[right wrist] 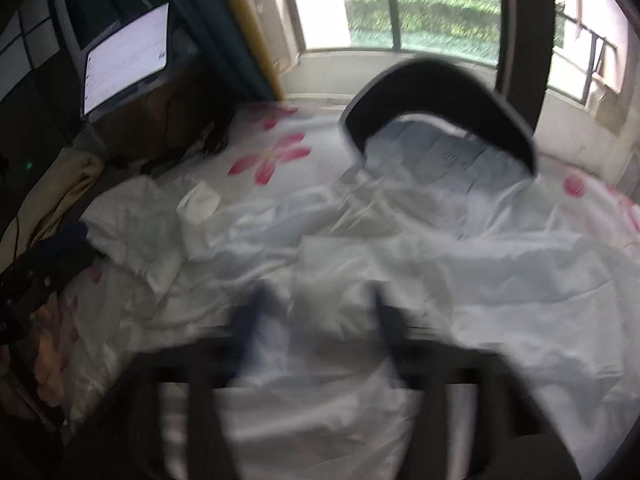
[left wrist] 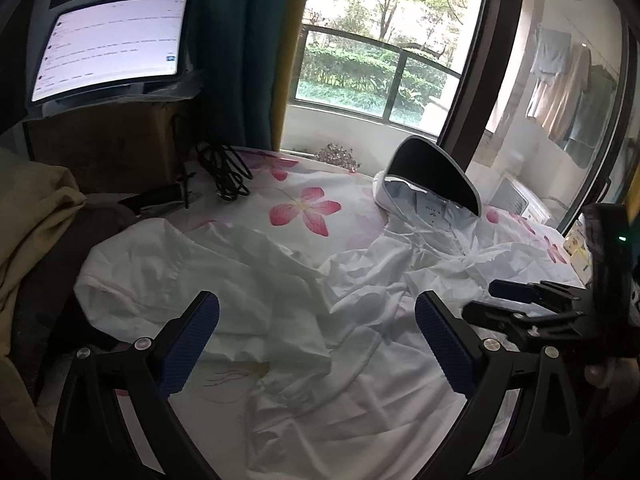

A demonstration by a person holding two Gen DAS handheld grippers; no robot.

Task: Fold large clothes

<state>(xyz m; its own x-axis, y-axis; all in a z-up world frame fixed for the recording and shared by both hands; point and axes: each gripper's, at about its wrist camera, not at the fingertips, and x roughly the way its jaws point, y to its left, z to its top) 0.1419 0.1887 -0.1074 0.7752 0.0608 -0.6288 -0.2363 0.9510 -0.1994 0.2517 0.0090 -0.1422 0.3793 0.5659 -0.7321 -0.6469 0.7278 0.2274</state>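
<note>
1. The left gripper stands wide, its blue-padded fingers spread with nothing between them, hanging over the near part of the white hooded jacket.
2. The right gripper is blurred in its own view, yet its two fingers show apart, with white cloth below the gap and no grip on it. In the left wrist view it reaches in from the right edge of the bed, above the jacket's right side.
3. The jacket lies crumpled across the middle of the floral bedsheet, one sleeve stretching toward the left edge.
4. Its hood, with a stiff black brim, stands up near the far edge by the window.
5. A coil of black cable lies at the far left corner.
6. Behind it, a lit tablet rests on a brown box.
7. Beige cloth is piled at the left edge.
</note>
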